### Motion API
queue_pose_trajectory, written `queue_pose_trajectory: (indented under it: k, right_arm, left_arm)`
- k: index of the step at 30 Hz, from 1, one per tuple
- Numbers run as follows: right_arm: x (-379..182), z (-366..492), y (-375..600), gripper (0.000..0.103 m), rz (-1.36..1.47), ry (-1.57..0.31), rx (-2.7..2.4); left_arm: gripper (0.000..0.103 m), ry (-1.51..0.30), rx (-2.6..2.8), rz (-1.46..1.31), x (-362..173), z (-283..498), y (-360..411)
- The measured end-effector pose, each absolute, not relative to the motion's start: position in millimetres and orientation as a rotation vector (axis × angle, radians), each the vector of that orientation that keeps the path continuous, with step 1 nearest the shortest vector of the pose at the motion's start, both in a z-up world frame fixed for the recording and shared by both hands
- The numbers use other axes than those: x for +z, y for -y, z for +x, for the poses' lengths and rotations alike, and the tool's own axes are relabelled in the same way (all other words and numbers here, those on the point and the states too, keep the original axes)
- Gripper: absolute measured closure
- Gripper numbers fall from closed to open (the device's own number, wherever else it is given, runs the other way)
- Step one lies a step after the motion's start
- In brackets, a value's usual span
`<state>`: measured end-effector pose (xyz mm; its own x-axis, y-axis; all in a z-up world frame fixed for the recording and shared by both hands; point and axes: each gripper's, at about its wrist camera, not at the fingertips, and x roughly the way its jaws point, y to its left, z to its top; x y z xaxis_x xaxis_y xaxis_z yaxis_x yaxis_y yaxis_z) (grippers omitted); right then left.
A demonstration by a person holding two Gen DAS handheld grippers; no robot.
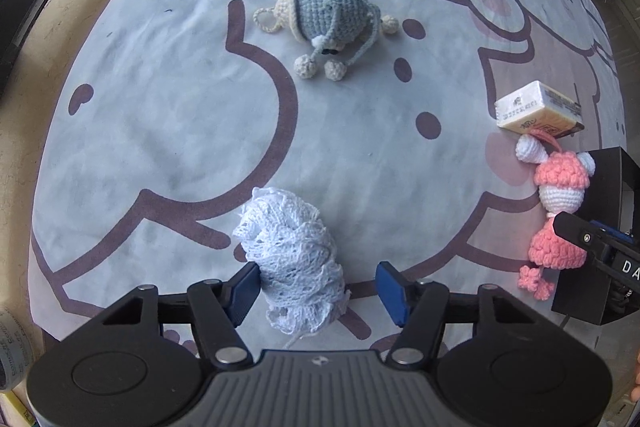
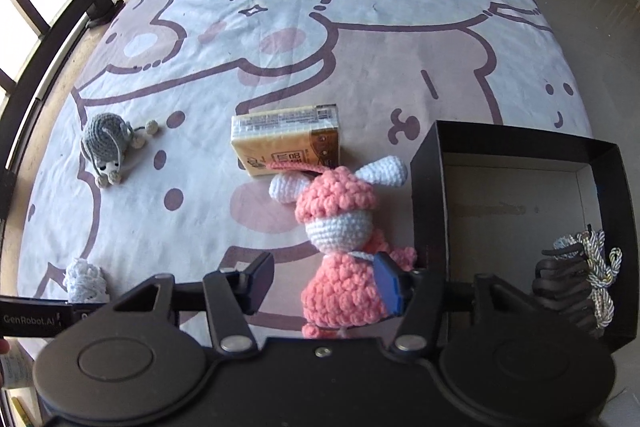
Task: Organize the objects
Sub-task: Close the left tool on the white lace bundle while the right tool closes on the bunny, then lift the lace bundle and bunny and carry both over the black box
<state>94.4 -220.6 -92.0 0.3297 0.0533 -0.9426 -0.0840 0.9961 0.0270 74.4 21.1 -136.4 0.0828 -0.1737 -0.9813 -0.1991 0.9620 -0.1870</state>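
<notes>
Right now the left gripper (image 1: 316,287) stands wide open over the printed blanket (image 1: 160,131), with a bundle of white lace knit (image 1: 292,259) between its blue pads (image 1: 244,291); the left pad touches the bundle's side while the other pad stands clear of it, so nothing is held. The bundle looks very light, soft and loose, so it will probably squash a good deal before the jaws bite. Its thick middle looks like the best hold, since an edge or the stray thread at its near end would likely slip free.

The right gripper (image 2: 326,283) is also open, straddling the pink crochet doll (image 2: 344,267); its right pad meets the doll's body and the left pad stands apart. The doll seems stuffed, light and springy, and the torso looks a surer hold than the narrow neck or the white ears.

Just beyond the doll's head lies a yellow tissue pack (image 2: 286,141), touching it. Beside the doll on the right sits an open black box (image 2: 428,187) holding braided cords (image 2: 596,275). Well apart, farther up the blanket, lies a grey crochet toy (image 1: 328,13).
</notes>
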Motion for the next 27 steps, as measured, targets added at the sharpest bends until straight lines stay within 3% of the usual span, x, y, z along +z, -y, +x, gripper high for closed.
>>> queue_pose_trajectory:
  k: [5,10,18,19,27]
  right_arm:
    - [-105.4,101.0,213.3,0.048,-0.112,-1.266,0.091]
    - [-114.9,104.4,215.1,0.051,-0.133,-1.288,0.080]
    - [-113.1,101.6,225.5,0.063,-0.079,-1.310,0.103]
    - [-109.6,100.6,225.9,0.069,-0.061,-1.305,0.111]
    - [-98.5,87.9,232.9,0.071,0.138,-1.335,0.179]
  left_arm:
    - [0.044,-1.503,0.029,-0.249,-143.5,78.4,-21.1]
    - [0.060,-1.503,0.032,-0.191,-148.3,82.5,-24.7]
    - [0.062,-1.465,-0.027,-0.180,-137.6,86.0,-16.5]
    - [0.062,-1.460,-0.038,-0.175,-135.8,86.2,-13.8]
    - [0.062,-1.408,-0.134,-0.079,-129.9,84.6,18.3]
